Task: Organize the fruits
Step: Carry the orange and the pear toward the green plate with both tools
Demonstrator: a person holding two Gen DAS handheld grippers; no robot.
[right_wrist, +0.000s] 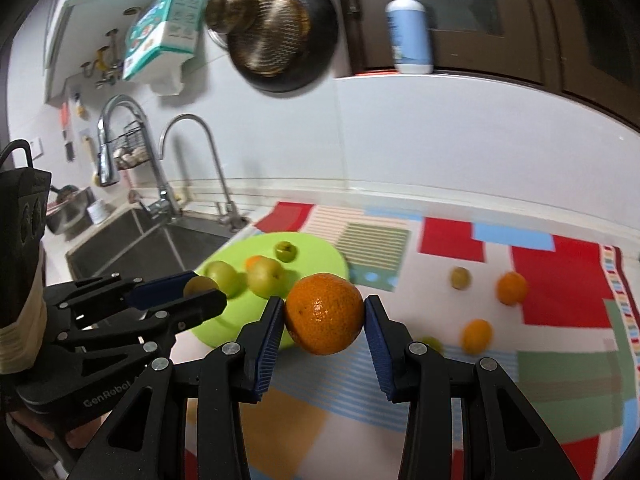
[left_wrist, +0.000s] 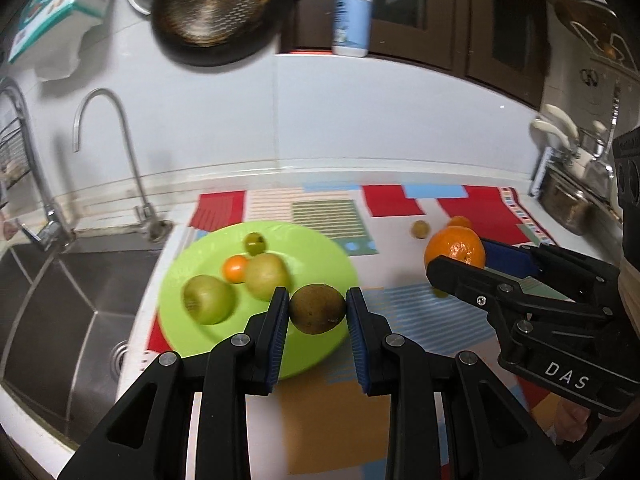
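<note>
L gripper (left_wrist: 318,308) clamped a kiwi (left_wrist: 317,309), R gripper (right_wrist: 324,314) an orange (right_wrist: 324,313); best lowered gently onto plate (left_wrist: 320,240) w/o bumping fruit.

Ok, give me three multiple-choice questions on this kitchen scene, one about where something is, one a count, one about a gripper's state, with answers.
1. Where does the green plate lie?
A. in the sink
B. on the patterned mat, beside the sink
C. on the window ledge

2. How many fruits rest on the plate?
A. two
B. four
C. six

3. What is the right gripper doing?
A. gripping an orange
B. hanging open and empty
C. gripping a bottle

Answers:
1 B, the plate sits on the patterned mat next to the sink.
2 B, three green fruits and one small orange one.
3 A, its pads press the orange from both sides.
</note>
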